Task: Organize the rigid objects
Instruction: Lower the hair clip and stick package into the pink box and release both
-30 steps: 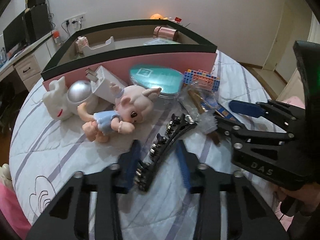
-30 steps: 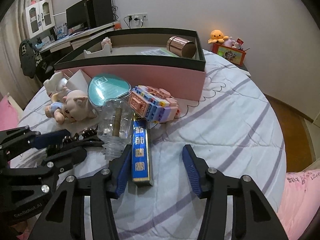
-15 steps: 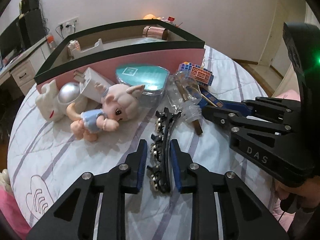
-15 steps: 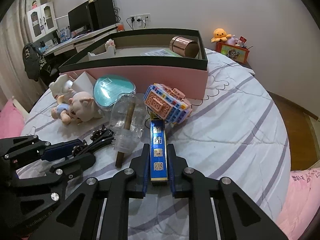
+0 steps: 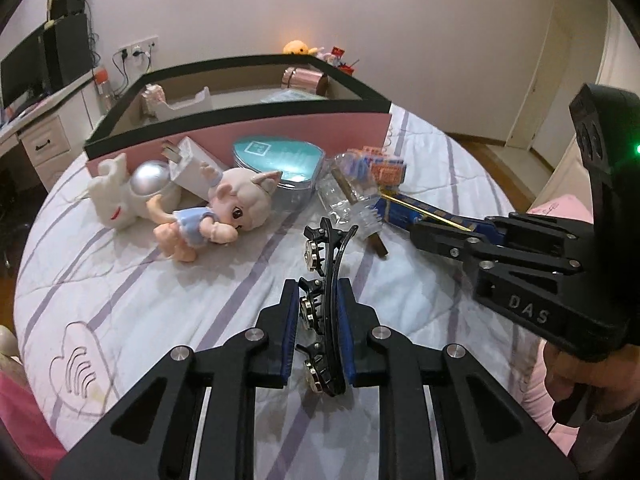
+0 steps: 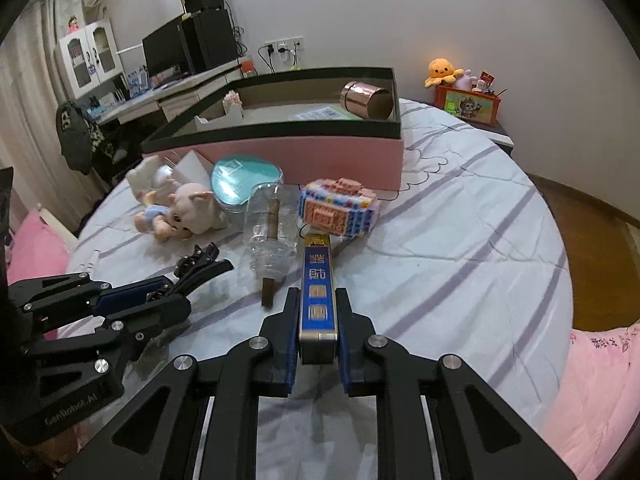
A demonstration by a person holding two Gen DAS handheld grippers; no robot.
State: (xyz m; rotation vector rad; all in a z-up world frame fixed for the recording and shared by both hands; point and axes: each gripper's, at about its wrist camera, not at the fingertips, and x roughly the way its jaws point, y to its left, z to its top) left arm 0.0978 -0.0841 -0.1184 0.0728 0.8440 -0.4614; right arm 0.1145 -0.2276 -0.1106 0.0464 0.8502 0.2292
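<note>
Both tongs [image 5: 317,316] [image 6: 318,320] newly clamped, loaded

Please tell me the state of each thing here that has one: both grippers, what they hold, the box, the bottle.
Left gripper: shut on hair clip.
Right gripper: shut on blue box.
Pink box: open, no lid.
Clear bottle: lying on its side, stick inside.
Doll: lying on its side.

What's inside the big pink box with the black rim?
Inside the pink box you can see a shiny copper can lying on its side, a flat greenish paper and a white holder. The front wall hides most of the floor, so more could be there.
</note>
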